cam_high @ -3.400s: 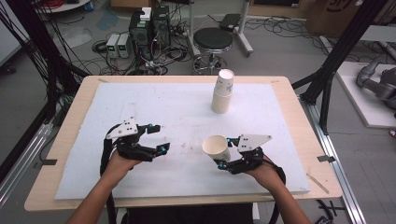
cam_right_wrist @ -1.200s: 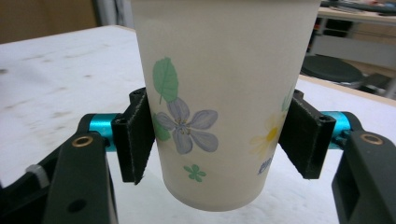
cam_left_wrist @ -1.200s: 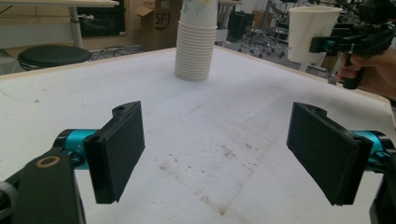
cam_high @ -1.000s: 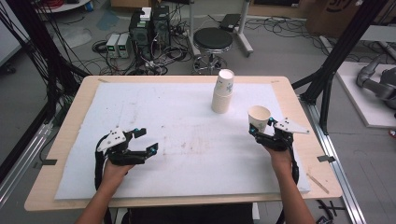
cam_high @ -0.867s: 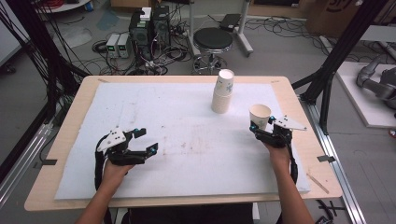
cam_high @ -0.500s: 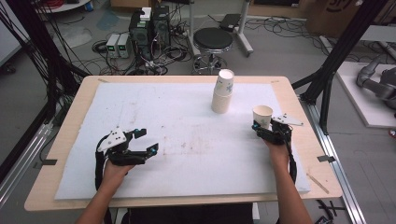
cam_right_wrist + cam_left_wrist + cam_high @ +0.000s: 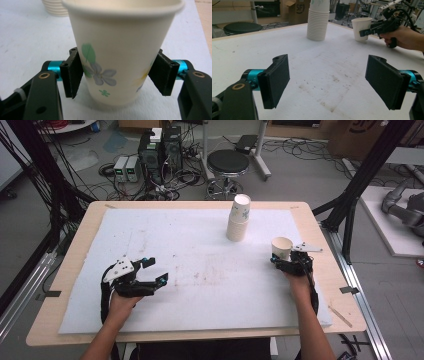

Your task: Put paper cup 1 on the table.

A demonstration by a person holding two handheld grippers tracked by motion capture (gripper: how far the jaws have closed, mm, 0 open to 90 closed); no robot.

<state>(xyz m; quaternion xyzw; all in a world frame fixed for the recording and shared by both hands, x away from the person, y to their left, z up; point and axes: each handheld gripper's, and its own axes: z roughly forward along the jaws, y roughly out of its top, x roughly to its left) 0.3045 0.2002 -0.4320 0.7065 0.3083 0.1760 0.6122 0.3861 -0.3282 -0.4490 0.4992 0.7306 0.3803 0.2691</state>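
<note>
text: "SF" printed in dark letters | on: cardboard box (image 7: 298, 11) | place: far beyond the left gripper (image 7: 329, 82), left of the cup stack (image 7: 319, 21) | other legible text: none readable elsewhere

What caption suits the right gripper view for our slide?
Right gripper shut on a flowered paper cup standing on the white table.

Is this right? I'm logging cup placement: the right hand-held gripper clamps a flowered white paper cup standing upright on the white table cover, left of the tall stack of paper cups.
Not quite. The flowered white paper cup stands right of the tall stack of paper cups, as the high view shows. The rest holds: the right hand-held gripper clamps it, upright on the white table cover.
</note>
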